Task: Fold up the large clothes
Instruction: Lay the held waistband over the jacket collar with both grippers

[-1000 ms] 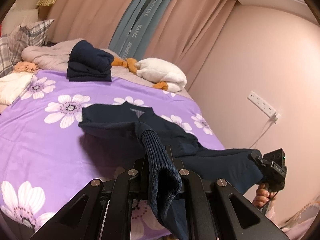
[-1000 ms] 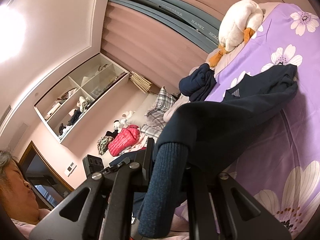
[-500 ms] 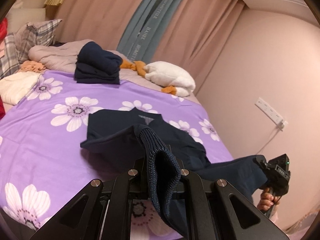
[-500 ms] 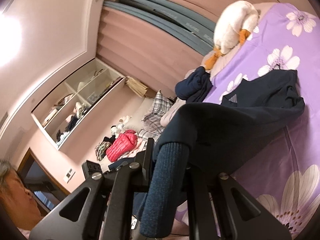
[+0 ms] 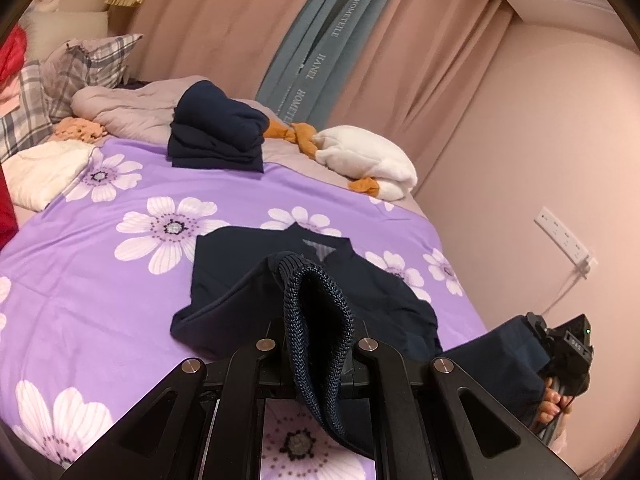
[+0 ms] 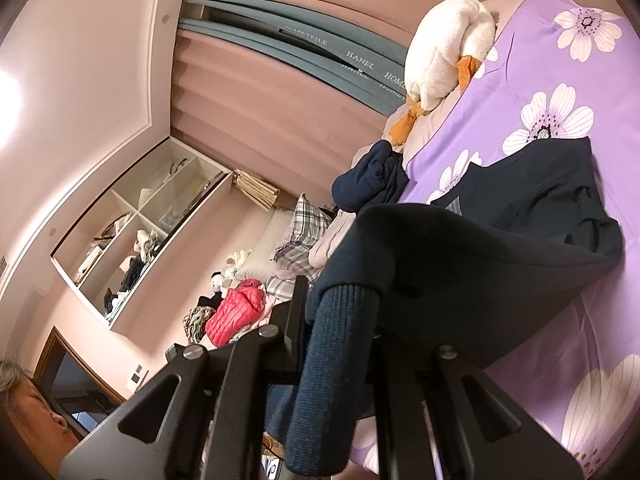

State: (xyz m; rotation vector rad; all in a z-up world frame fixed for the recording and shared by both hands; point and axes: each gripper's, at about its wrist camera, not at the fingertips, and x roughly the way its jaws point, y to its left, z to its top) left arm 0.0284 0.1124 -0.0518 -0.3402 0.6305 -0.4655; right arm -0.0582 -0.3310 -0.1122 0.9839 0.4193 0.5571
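Both grippers have carried the ribbed hem toward the collar point(image 5: 318, 246) of the navy sweater point(image 5: 256, 276) on the bed point(image 5: 96, 280). Left gripper point(image 5: 318, 344) and right gripper point(image 6: 340, 344) fingers stay clamped on that hem point(image 5: 316, 320). The bottom-to-collar fold is roughly half done.

Navy sweater point(image 5: 280, 280) – collar flat on bedspread, both ribbed cuffs lifted.

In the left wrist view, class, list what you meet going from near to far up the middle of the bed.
Ribbed cuff in the left gripper → spread navy sweatshirt → purple floral sheet → folded navy pile → grey duvet.
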